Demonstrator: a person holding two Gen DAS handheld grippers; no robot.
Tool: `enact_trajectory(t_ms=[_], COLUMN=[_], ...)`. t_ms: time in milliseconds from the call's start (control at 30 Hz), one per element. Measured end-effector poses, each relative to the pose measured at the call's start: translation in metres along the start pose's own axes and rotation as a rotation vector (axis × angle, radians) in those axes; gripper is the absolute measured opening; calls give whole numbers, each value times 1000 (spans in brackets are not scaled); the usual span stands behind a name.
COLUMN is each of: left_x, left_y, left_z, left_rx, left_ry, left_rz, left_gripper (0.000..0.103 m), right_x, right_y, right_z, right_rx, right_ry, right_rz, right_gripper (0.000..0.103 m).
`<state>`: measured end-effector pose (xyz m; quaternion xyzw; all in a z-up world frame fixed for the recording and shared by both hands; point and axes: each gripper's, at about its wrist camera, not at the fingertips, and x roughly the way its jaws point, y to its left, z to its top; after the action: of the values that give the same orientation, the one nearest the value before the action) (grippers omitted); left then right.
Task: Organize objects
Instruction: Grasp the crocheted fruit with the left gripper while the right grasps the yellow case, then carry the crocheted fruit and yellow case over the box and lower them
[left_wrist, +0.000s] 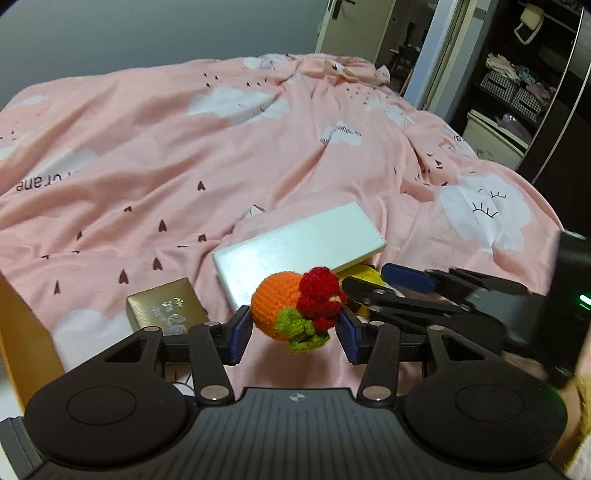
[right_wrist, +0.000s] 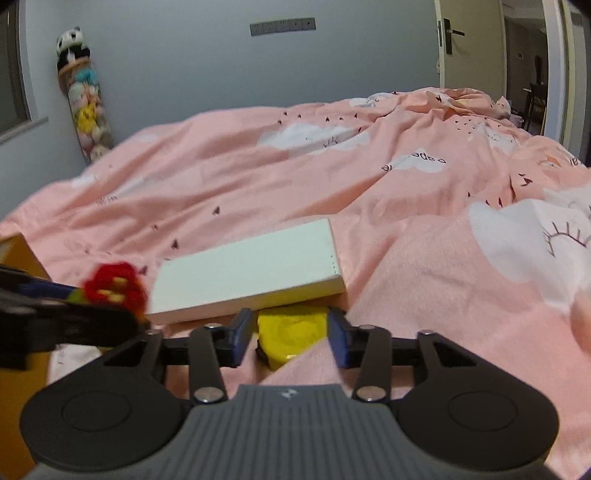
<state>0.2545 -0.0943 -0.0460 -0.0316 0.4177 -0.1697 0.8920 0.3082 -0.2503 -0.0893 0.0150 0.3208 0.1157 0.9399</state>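
Observation:
My left gripper (left_wrist: 295, 332) is shut on an orange knitted toy (left_wrist: 280, 306) with red and green tufts, held above the pink bed cover. The toy's red tuft shows in the right wrist view (right_wrist: 114, 288) at the left. My right gripper (right_wrist: 291, 338) stands around a yellow round object (right_wrist: 291, 334) that lies partly under a white flat box (right_wrist: 243, 277); the pads sit at its two sides. In the left wrist view the right gripper (left_wrist: 369, 286) reaches in from the right beside the yellow object (left_wrist: 364, 277) and the white box (left_wrist: 295, 254).
A small gold box (left_wrist: 166, 310) lies on the bed cover (left_wrist: 184, 147) left of my left gripper. An orange-brown box edge (left_wrist: 22, 332) stands at the far left. An open wardrobe (left_wrist: 517, 92) is at the right. A tube of plush toys (right_wrist: 86, 110) leans on the wall.

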Motion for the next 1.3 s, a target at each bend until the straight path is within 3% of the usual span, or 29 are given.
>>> enact_trajectory(t_ms=[133, 200, 533, 700, 1067, 1300], left_x=[-2, -5, -50, -82, -150, -185], left_y=[5, 7, 12, 21, 53, 88], left_z=[-8, -11, -24, -38, -66, -80], left_rx=[-35, -41, -101, -123, -162, -155], left_ry=[8, 3, -78, -111, -163, -151], left_rz=[-3, -1, -6, 1, 44, 115], left_gripper=[56, 56, 56, 56, 56, 56], right_x=[25, 27, -2, -34, -119, -138], right_y=[-6, -6, 12, 32, 105, 167], right_z=[-1, -4, -13, -19, 0, 13], right_rx=[18, 20, -48, -85, -153, -238], right_ry=[88, 91, 30, -7, -82, -83], right_rz=[-16, -15, -34, 7, 267, 438], right_gripper=[60, 59, 56, 56, 56, 56])
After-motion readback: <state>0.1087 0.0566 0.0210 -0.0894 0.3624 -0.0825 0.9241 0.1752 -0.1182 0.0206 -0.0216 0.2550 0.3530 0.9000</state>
